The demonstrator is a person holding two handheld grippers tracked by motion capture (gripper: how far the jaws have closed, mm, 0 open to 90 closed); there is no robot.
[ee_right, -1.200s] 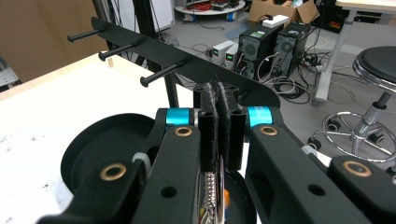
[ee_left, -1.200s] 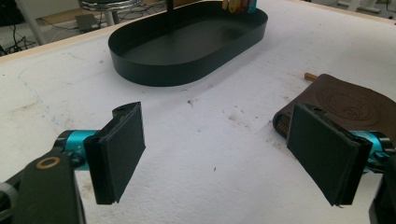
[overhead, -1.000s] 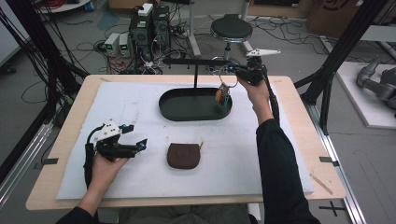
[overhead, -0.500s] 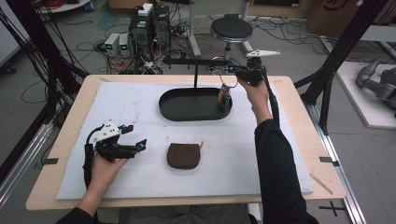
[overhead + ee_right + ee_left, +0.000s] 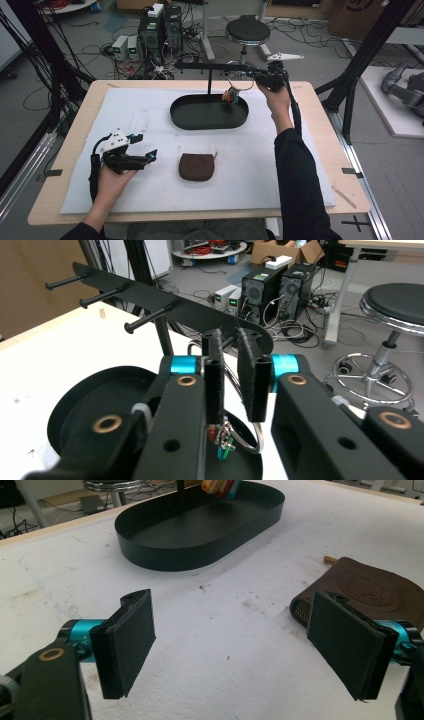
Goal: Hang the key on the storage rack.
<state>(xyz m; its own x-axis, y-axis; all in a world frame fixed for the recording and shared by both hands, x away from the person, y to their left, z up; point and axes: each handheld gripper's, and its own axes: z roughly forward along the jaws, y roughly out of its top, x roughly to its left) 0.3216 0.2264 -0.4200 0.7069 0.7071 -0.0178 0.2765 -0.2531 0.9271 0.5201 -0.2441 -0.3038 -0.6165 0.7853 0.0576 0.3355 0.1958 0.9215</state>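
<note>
Right gripper (image 5: 248,74), held up at the far right of the table beside the black rack (image 5: 210,66), is showing its jaws a narrow gap apart in the right gripper view; they have just been opening a little. A keyring (image 5: 250,437) with a small colourful bunch of charms (image 5: 230,95) is hanging below the jaws, at the right end of the rack, over the far right part of the black oval tray (image 5: 209,122). Whether the ring is hanging on one of the rack's pegs (image 5: 150,317) or is touching the pads cannot be told; nothing is plainly being pinched between them.

Left gripper (image 5: 142,147) is resting near the left edge of the white mat (image 5: 300,150), in the person's left hand (image 5: 112,175), with its jaws spread wide and nothing between them. In the left gripper view its two black pads (image 5: 132,640) are standing well apart over bare mat.

Just right of that gripper, a brown leather pouch (image 5: 196,166) is lying flat on the mat, near the person and well apart from the tray. In the left gripper view the pouch (image 5: 370,587) is sitting just behind the right-hand pad. The tray is standing at the far middle of the table (image 5: 80,110), with the rack's post rising from it.
</note>
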